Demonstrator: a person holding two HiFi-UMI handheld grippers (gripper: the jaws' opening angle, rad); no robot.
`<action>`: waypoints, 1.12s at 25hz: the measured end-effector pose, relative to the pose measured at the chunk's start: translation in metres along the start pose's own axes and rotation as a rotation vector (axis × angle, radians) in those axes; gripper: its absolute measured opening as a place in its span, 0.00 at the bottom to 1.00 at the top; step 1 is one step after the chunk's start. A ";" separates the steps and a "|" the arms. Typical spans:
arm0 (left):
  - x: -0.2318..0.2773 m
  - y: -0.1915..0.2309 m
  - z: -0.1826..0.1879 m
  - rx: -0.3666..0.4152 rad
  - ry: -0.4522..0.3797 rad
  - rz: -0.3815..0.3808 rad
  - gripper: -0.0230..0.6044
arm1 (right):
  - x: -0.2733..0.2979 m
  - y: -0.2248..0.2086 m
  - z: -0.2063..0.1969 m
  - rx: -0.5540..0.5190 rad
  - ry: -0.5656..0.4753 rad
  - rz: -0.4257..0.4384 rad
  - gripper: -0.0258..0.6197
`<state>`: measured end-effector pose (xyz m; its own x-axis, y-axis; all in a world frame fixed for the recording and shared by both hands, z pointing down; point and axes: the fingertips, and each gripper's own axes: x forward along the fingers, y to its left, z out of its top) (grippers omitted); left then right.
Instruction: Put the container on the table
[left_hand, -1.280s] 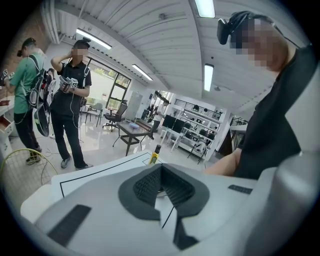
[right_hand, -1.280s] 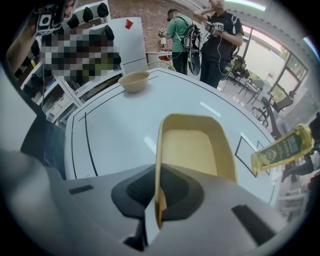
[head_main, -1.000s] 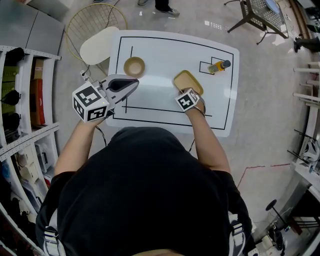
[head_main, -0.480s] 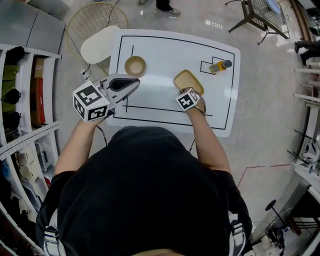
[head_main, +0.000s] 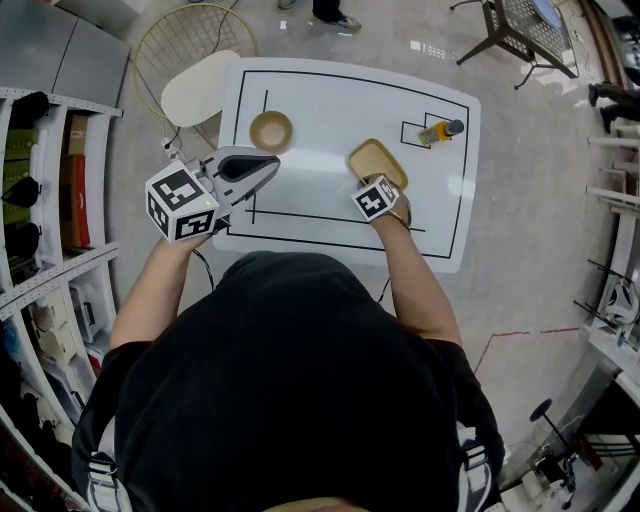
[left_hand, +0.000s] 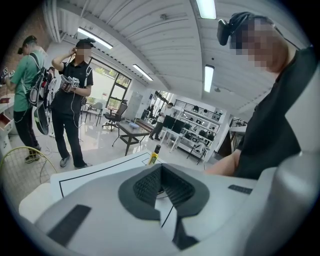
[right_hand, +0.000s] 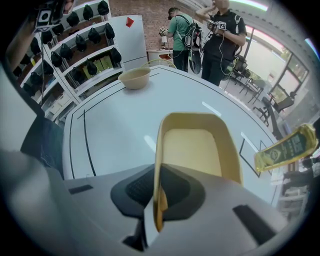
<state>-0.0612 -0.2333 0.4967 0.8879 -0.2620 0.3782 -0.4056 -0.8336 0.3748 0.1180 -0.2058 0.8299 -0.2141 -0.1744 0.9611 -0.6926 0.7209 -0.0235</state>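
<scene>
Container (head_main: 372, 160) between bowl (head_main: 270, 131) and bottle (head_main: 440, 131)

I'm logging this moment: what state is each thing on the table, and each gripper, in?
container: upright, empty, resting on the table, near rim between the jaws of the right gripper.
bowl: upright, empty.
bottle: lying on its side, cap on.
right gripper: jaws narrow, have just been opening, container rim between them.
left gripper: shut, empty, above the table.

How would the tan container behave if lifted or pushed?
Container probably light, stiff: thin walls, undeformed with the rim between the jaws of the right gripper, which have just been opening. Low on the smooth table, it likely slides, not tips.
</scene>
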 end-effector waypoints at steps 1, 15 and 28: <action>0.000 0.000 0.000 0.000 -0.001 -0.002 0.05 | 0.000 0.000 0.000 0.000 0.001 0.001 0.07; 0.000 -0.008 0.000 0.007 -0.004 -0.021 0.05 | -0.004 0.003 0.002 0.001 -0.017 0.001 0.18; -0.002 -0.024 0.005 0.035 -0.008 -0.039 0.05 | -0.035 0.001 0.014 0.003 -0.104 -0.025 0.22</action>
<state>-0.0526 -0.2146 0.4828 0.9046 -0.2327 0.3571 -0.3631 -0.8596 0.3596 0.1152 -0.2077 0.7926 -0.2669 -0.2609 0.9277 -0.7005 0.7137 -0.0008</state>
